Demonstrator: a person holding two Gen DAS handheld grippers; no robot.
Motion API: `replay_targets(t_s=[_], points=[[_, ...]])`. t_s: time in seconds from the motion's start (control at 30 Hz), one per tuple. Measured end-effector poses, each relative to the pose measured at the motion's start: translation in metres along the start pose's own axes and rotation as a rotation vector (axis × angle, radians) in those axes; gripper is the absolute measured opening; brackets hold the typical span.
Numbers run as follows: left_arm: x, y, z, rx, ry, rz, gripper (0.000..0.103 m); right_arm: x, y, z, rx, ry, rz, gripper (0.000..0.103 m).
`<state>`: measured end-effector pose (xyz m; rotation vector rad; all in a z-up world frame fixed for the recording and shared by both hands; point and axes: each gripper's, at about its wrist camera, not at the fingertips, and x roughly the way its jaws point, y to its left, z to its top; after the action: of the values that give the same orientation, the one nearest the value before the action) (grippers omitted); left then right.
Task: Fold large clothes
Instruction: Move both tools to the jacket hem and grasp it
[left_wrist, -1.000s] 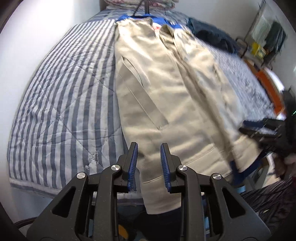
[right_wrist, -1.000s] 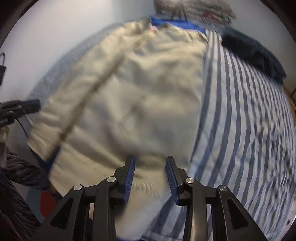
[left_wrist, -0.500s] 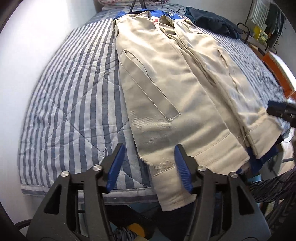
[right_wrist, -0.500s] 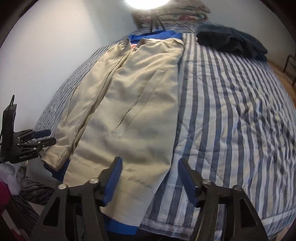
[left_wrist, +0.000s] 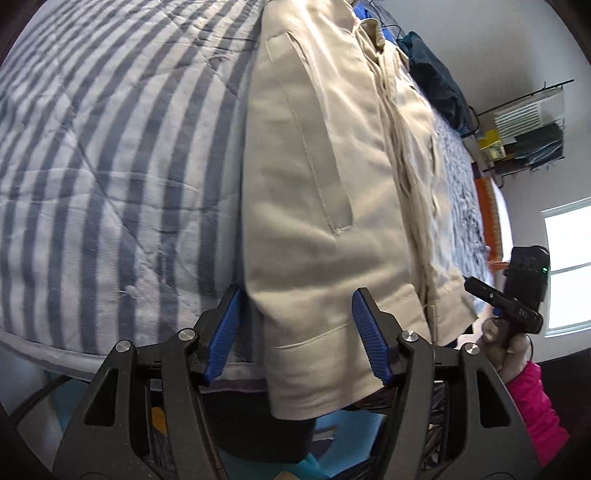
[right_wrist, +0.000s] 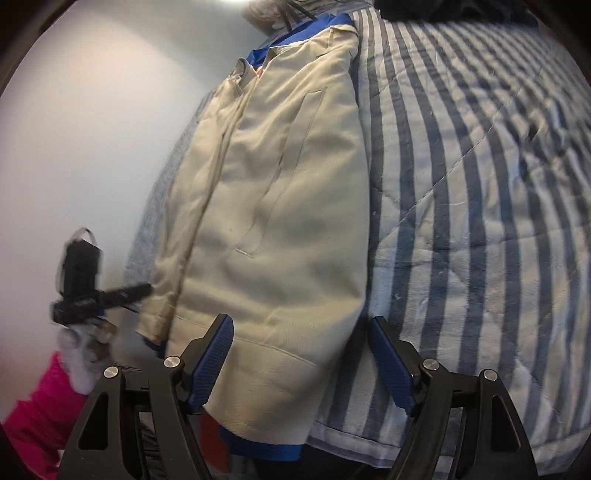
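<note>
Both tools are down at the near edge of the striped quilt (left_wrist: 110, 177) now, 1 at each bottom corner of the beige jacket (left_wrist: 314, 192), which lies lengthwise on the bed with its hem spilling over the edge. The left gripper (left_wrist: 295, 332) stands spread, nothing pinched, the hem corner sitting in the gap between its blue pads (left_wrist: 225, 332) without visible pressure. The right gripper (right_wrist: 303, 362) is widening as we watch, its jaws opening around the opposite hem corner, cloth between them but not clamped.

The step looks like taking the 2 hem corners for a fold toward the collar. To do it well: push each jaw deep enough to catch every layer, including the blue lining (right_wrist: 266, 448) peeking under the hem, close both together, then lift evenly so the cloth stays square.

The jacket itself: front panels folded inward to meet along the middle, a long welt pocket (left_wrist: 314, 147) stitched on each panel, fabric smooth and fairly stiff, collar at the far end near a dark garment (left_wrist: 436, 74).
</note>
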<state>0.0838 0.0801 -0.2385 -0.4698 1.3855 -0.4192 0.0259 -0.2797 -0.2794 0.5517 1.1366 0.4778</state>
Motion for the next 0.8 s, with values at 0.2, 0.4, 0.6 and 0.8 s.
replay_targets(t_s=[0.2, 0.4, 0.6, 0.8], points=[[0.008, -0.005, 0.003, -0.002, 0.029, -0.067, 0.057, 0.01, -0.008, 0.001, 0.056, 0.027, 0.158, 0.075], [0.016, -0.008, 0.01, -0.022, 0.02, -0.092, 0.055, 0.018, 0.0, 0.004, 0.024, 0.039, 0.155, 0.075], [0.002, -0.009, 0.007, -0.015, -0.019, -0.121, 0.038, -0.003, -0.007, 0.003, 0.055, 0.016, 0.248, 0.054], [0.009, -0.013, 0.004, 0.013, -0.037, -0.059, 0.025, 0.009, -0.005, -0.002, 0.043, 0.045, 0.16, 0.047]])
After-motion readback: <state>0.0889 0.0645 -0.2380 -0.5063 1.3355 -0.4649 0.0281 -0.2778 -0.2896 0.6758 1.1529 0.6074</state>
